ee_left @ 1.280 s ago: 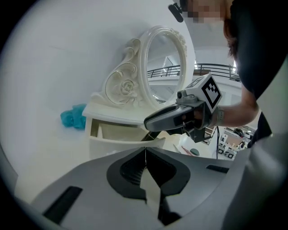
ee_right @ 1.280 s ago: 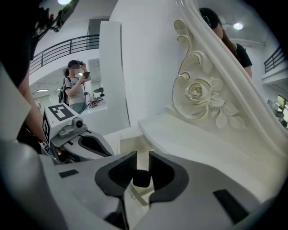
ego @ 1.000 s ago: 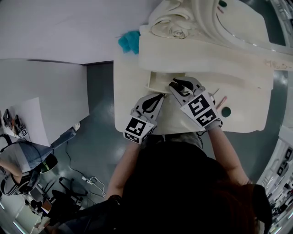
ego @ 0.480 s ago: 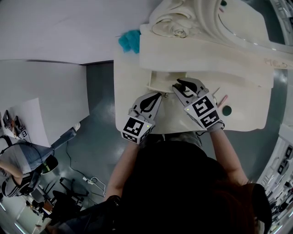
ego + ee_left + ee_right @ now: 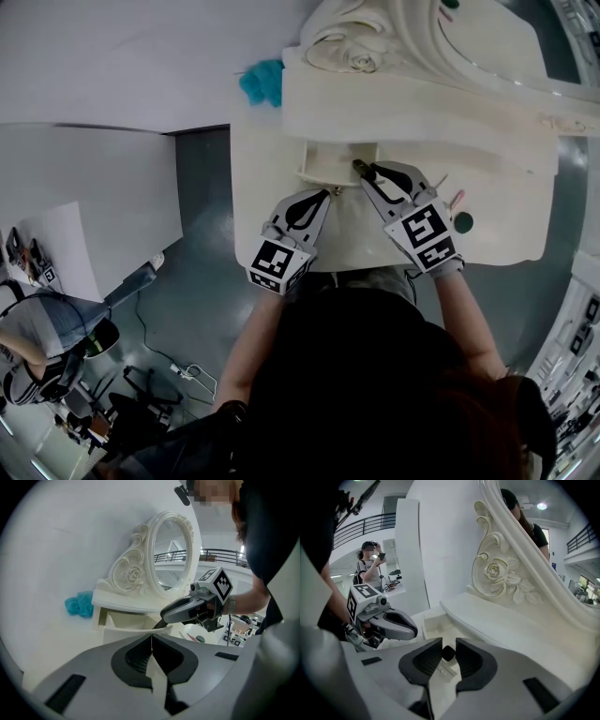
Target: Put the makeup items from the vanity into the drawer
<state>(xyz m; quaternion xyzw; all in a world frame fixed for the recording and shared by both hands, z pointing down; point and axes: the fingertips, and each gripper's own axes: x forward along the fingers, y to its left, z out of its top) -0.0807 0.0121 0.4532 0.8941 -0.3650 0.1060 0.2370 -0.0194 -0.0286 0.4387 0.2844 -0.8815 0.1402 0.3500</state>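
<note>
Change: my right gripper (image 5: 368,174) has swung the dark-capped tube (image 5: 448,652) to the open drawer's (image 5: 319,167) edge.
Jaws: right clamped on the tube; left gripper (image 5: 151,639) together, empty.
Meaning: I judge a drop comes next.

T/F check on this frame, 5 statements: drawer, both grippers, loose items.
1. The drawer is open. True.
2. The left gripper holds a makeup item. False: its jaws are together with nothing between them.
3. The right gripper grips a small dark-capped item. True.
4. The teal object lies inside the drawer. False: it sits outside the drawer, left of the mirror's carved base.
5. A pink stick and a dark round item lie on the vanity top, outside the drawer. True.
</note>
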